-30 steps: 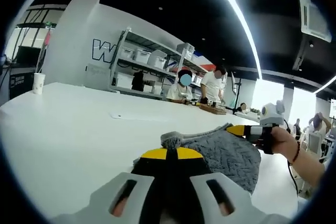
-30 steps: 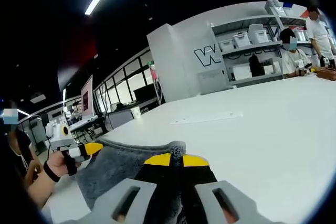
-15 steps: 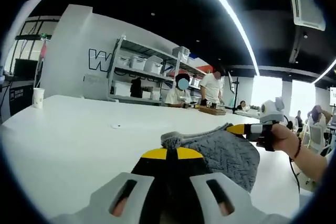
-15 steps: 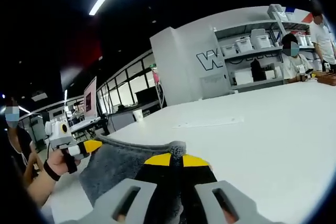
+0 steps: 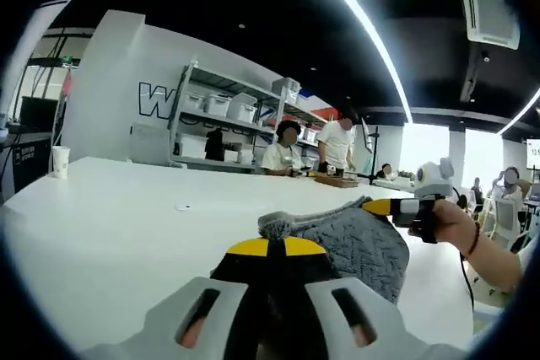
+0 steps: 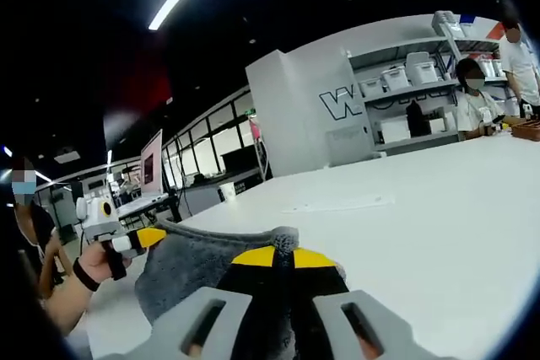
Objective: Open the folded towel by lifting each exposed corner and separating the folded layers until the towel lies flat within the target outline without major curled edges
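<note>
A grey textured towel (image 5: 359, 246) hangs stretched in the air between both grippers, above the white table (image 5: 110, 225). My left gripper (image 5: 276, 247) is shut on one corner of the towel, the yellow-tipped jaws pressed together with a tuft of cloth above them. In the left gripper view the right gripper (image 5: 388, 207) comes in from the right, held by a hand, shut on the far corner. In the right gripper view my right gripper (image 6: 283, 256) is shut on its corner of the towel (image 6: 190, 263), and the left gripper (image 6: 143, 238) pinches the other corner at the left.
The white table (image 6: 439, 208) stretches far ahead with a paper cup (image 5: 59, 160) at its far left and a thin sheet (image 6: 337, 205) lying flat. Shelves with bins (image 5: 228, 120) and several people stand beyond the table's far edge.
Both grippers have kept their hold on the towel. The views have tilted slightly, and the towel hangs a little higher and tauter.
</note>
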`<state>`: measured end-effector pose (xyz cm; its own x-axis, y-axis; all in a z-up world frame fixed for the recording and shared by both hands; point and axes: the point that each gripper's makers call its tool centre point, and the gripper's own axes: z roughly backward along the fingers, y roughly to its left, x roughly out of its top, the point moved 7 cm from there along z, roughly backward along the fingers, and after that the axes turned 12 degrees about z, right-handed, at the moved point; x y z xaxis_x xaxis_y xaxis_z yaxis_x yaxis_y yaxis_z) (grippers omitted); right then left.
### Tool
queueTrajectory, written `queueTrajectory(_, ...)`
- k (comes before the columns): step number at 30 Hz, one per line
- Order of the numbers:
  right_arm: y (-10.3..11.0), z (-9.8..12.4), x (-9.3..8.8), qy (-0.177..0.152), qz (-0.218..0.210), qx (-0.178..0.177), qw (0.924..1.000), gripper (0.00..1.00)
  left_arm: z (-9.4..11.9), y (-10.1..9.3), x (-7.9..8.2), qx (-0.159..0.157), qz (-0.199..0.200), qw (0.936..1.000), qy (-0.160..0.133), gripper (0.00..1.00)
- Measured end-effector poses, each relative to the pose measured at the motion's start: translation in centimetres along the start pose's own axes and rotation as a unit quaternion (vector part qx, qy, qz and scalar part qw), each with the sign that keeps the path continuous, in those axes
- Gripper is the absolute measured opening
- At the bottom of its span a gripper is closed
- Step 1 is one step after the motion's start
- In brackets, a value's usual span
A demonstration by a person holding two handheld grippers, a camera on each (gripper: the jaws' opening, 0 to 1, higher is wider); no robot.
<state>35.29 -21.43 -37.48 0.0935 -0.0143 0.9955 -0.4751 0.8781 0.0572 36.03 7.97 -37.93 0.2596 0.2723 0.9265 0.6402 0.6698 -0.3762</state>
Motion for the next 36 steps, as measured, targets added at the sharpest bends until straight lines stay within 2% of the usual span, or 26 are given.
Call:
queueTrajectory(14, 1.1, 1.3, 1.2, -0.022, 0.015, 0.009, 0.9996, 0.0, 1.2, -0.7, 0.4, -0.014, -0.004, 0.9998, -0.011, 0.01)
queueTrajectory(24, 1.5, 2.2, 1.3, -0.031, 0.016, 0.011, 0.9993, 0.0, 2.0, -1.3, 0.5, -0.026, -0.005, 0.9995, -0.016, 0.01)
queueTrajectory(36, 2.0, 3.1, 1.5, -0.043, 0.018, 0.016, 0.9988, 0.0, 2.8, -2.3, 0.9, -0.035, -0.025, 0.9987, -0.026, 0.01)
